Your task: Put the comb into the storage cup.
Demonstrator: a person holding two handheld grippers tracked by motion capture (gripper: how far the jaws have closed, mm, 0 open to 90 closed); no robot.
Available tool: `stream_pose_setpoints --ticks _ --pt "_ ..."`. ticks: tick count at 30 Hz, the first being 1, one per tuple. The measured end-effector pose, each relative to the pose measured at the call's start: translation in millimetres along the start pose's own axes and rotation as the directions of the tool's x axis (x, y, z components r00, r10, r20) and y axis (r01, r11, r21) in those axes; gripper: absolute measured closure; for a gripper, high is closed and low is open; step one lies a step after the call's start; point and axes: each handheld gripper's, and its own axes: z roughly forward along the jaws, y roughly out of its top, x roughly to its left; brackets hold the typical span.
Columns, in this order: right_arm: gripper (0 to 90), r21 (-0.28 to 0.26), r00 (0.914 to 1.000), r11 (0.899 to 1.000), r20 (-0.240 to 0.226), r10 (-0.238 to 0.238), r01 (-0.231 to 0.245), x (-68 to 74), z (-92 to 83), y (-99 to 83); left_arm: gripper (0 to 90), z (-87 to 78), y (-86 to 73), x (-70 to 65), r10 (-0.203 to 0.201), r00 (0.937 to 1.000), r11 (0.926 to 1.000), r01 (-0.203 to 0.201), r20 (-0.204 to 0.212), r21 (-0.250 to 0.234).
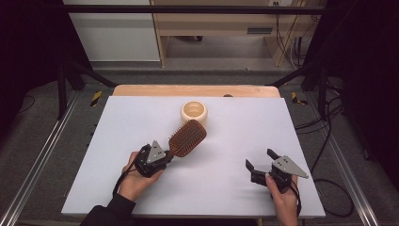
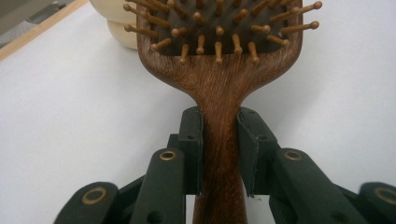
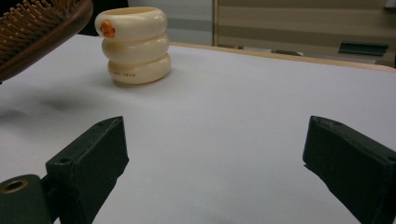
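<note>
Holding the hairbrush (image 1: 187, 138) by its handle, the left gripper (image 1: 165, 155) should squeeze tight – the cup (image 1: 194, 113) waits at twelve o'clock – while the right gripper (image 1: 260, 162) has jaws wide, holding nothing.

Lab: framed rig (image 1: 47, 146), floor cables (image 1: 324, 136)

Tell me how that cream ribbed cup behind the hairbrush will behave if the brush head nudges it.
The cream cup looks stiff, probably moulded plastic or ceramic, so it should not flex. It stands upright on a flat base about as wide as its rim, so a low nudge would likely slide it across the smooth white table rather than tip it. A push near the rim could topple it, and then its round sides might roll.
</note>
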Motion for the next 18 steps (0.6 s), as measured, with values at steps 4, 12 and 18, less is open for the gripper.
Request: stream_pose_setpoints --ticks 4,12,18 --pt "6.6 -0.012 0.9999 1.0 -0.015 -0.001 0.001 7.5 0.9 5.3 72.5 -3.7 -3.5 -1.8 -0.006 0.9998 0.9989 0.005 -0.017 -0.047" --pt "6.3 -0.009 0.9956 1.0 -0.09 -0.024 0.023 39.5 16.8 28.3 72.5 -11.9 -4.5 -0.3 -0.018 0.9993 0.9905 0.014 -0.032 -0.137" --pt "6.0 -0.015 0.991 1.0 -0.133 -0.012 0.01 62.6 32.0 50.8 72.6 -14.5 -7.5 4.1 -0.03 0.9988 0.9867 0.024 -0.039 -0.161"
